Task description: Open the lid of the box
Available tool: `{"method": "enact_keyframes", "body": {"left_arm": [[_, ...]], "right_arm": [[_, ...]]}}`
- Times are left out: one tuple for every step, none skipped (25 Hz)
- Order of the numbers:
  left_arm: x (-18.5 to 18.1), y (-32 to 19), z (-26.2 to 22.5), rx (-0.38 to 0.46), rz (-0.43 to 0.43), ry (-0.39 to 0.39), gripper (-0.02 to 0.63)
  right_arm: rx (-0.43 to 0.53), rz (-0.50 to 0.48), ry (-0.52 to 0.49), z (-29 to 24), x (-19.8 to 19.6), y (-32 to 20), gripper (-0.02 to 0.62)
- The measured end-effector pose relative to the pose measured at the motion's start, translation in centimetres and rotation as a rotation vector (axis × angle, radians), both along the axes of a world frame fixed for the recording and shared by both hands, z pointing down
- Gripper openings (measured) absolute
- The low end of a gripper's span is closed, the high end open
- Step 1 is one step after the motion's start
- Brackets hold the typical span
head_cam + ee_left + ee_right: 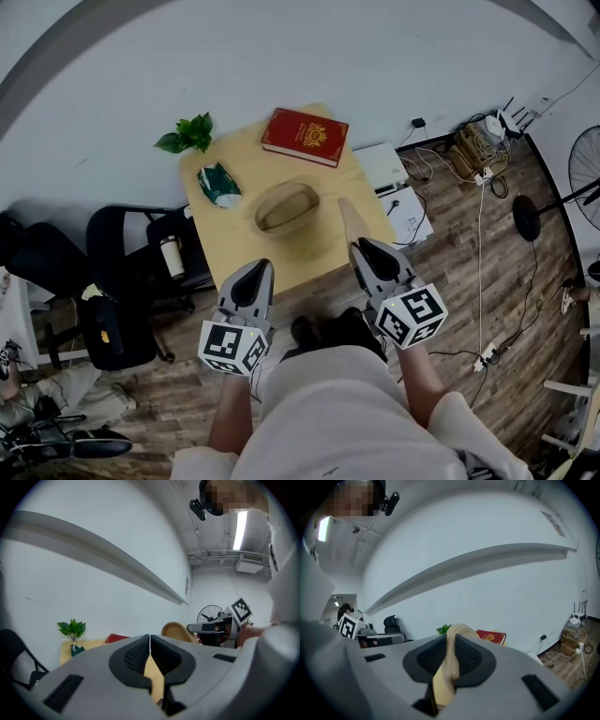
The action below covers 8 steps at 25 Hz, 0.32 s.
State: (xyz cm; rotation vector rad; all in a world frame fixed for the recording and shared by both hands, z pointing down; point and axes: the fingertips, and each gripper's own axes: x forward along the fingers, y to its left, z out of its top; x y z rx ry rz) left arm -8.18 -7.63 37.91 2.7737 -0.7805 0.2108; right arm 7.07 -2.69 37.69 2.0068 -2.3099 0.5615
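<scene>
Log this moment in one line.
right gripper: shut on tan oval woven lid | left gripper: shut, empty | tan oval woven box: open

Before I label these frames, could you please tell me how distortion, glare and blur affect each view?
Head view: strong fisheye bend, dark corners, the table sharp. Left gripper view: the ceiling lamp glares white. Right gripper view: the wall ledge bows, and the lid between the jaws looks slightly soft.
</scene>
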Motion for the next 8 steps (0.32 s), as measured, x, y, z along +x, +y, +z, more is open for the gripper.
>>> {"method": "enact_keyframes", "body": {"left_arm": [[0.01,-0.06,0.0,0.0,0.001,0.0,0.011],[0.03,-0.09,-0.02,0.0,0.001,0.0,0.011],[0.05,-0.08,-0.04,-0.001,0.002,0.0,0.011],[0.07,-0.04,-0.05,-0.001,0.002,0.001,0.012],[0.08,0.01,-0.05,-0.002,0.003,0.001,0.012],[0.09,0.06,-0.05,-0.002,0.003,0.002,0.012],[0.09,0.09,-0.06,-0.002,0.003,0.002,0.012],[0.09,0.11,-0.07,-0.002,0.003,0.002,0.012]], "right_arm": [[0.0,0.0,0.0,-0.01,0.0,-0.06,0.055],[-0.002,0.0,0.001,-0.01,0.0,-0.09,0.055],[-0.003,0.0,0.001,-0.01,0.01,-0.08,0.055],[-0.005,-0.001,0.001,-0.01,0.02,-0.04,0.055],[-0.006,-0.001,0.002,0.0,0.04,0.01,0.055],[-0.007,-0.001,0.002,0.0,0.05,0.05,0.055],[-0.007,-0.001,0.001,-0.02,0.08,0.08,0.055],[-0.007,-0.001,0.001,-0.03,0.1,0.1,0.055]]}}
